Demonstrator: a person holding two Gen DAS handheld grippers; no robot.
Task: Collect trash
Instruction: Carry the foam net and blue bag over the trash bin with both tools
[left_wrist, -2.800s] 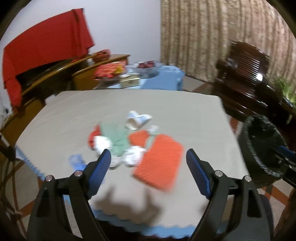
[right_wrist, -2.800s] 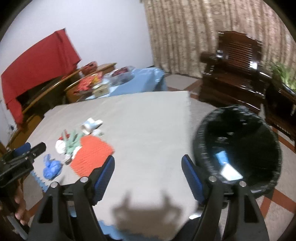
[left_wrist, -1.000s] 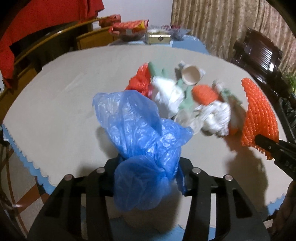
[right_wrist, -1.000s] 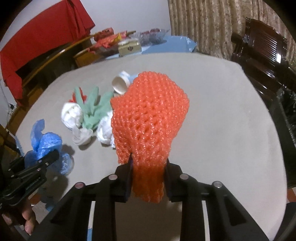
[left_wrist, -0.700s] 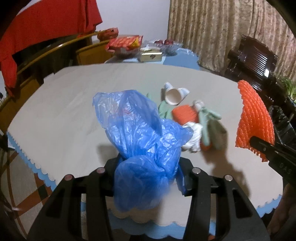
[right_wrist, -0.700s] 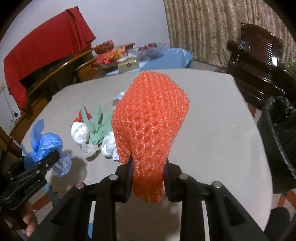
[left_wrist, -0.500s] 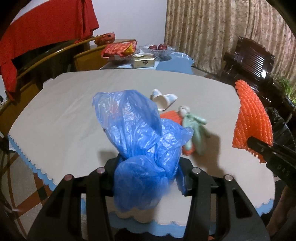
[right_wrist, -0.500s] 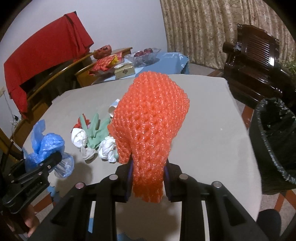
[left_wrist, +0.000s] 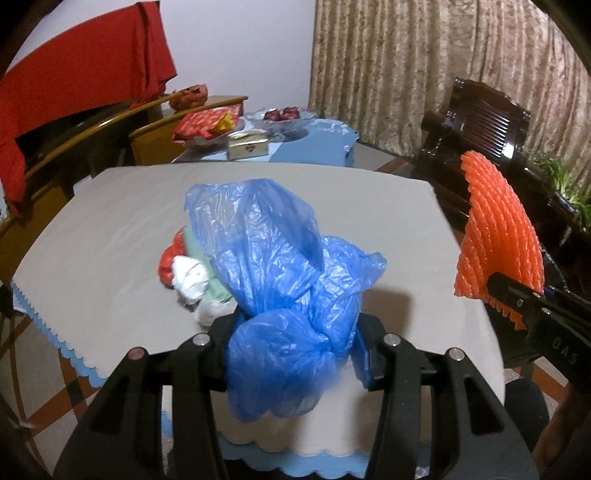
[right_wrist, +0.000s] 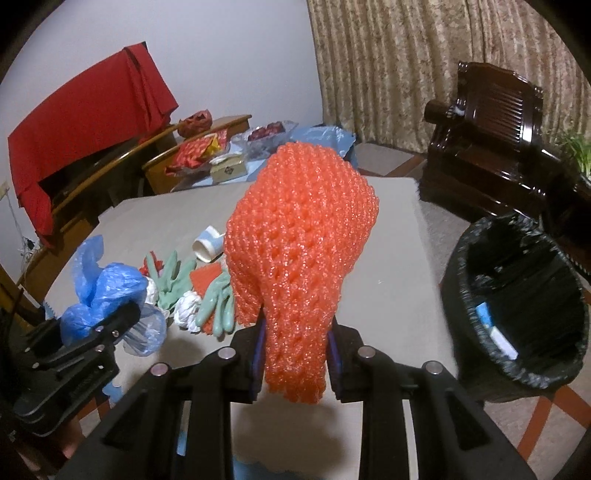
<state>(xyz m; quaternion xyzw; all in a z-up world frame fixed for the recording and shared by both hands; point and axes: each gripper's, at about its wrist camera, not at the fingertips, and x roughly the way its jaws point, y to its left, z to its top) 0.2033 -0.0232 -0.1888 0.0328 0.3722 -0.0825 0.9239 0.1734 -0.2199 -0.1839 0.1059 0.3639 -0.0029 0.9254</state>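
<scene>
My left gripper (left_wrist: 295, 343) is shut on a crumpled blue plastic bag (left_wrist: 280, 280) and holds it above the front edge of the beige table (left_wrist: 110, 206). My right gripper (right_wrist: 295, 350) is shut on an orange foam net (right_wrist: 303, 240), held up over the table's right side; the net also shows in the left wrist view (left_wrist: 498, 236). A heap of trash stays on the table: green gloves (right_wrist: 173, 280), white wads (right_wrist: 186, 306), a paper cup (right_wrist: 207, 245). A black-lined trash bin (right_wrist: 517, 306) stands on the floor to the right.
A dark wooden armchair (right_wrist: 491, 147) stands behind the bin. A side table with a blue cloth, a box (right_wrist: 227, 168) and snack packets stands beyond the table. Chairs and a red cloth (right_wrist: 85, 122) are at the left. Curtains hang behind.
Both grippers have lifted and drawn back from the table with their loads still held. The view has swung right, so the bin now shows fully on the right.
</scene>
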